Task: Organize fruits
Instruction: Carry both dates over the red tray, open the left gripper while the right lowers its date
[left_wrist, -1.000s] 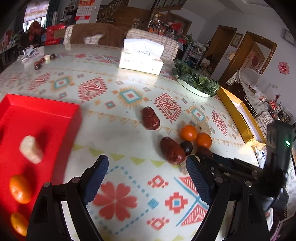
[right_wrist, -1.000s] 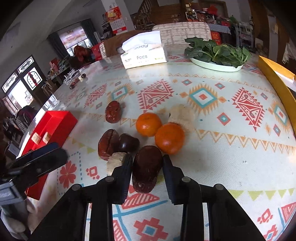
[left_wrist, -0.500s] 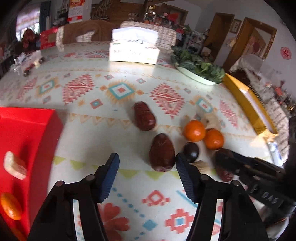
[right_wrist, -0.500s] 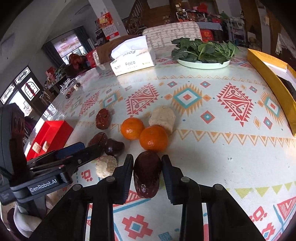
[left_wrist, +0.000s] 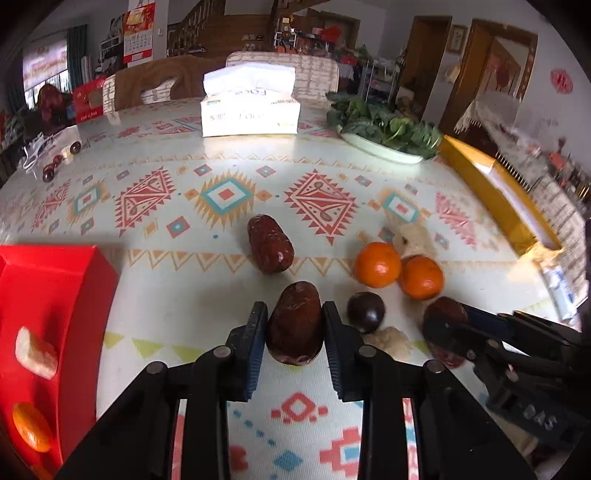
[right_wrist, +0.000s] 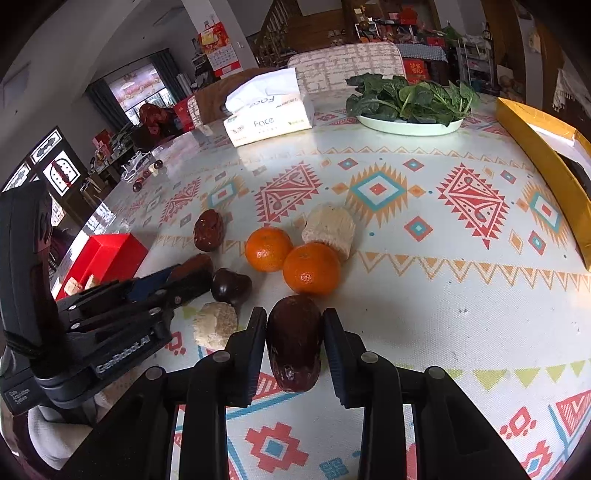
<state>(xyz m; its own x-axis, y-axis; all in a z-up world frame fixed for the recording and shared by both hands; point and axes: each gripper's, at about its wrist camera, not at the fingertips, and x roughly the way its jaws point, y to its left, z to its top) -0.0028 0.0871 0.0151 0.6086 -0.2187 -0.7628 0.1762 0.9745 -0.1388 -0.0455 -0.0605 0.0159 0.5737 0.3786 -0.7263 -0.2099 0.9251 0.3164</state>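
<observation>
Both claws are closed on fruit. The left gripper (left_wrist: 294, 332) holds a dark red date (left_wrist: 294, 328) between its two blue pads, and the fruit sits low on the patterned tablecloth (left_wrist: 229, 192). The right gripper (right_wrist: 294, 332) pinches another date (right_wrist: 293, 341) in the same way — this one stands just in front of the two oranges (right_wrist: 311, 267).

Between the two grippers lie a small dark chestnut (left_wrist: 365, 311) and a pale, rough chunk (right_wrist: 215, 325), close beside each other. A third date (left_wrist: 269, 244) lies alone, a little farther from the grippers. Behind the oranges rests a bigger pale piece (right_wrist: 330, 230), touching the nearer one.

At the left edge is the red tray (left_wrist: 55, 280) — inside it a pale piece (left_wrist: 35, 352) and a small orange (left_wrist: 32, 426). Far back stand a tissue box (left_wrist: 249, 107) and a plate of green leaves (right_wrist: 410, 105).
</observation>
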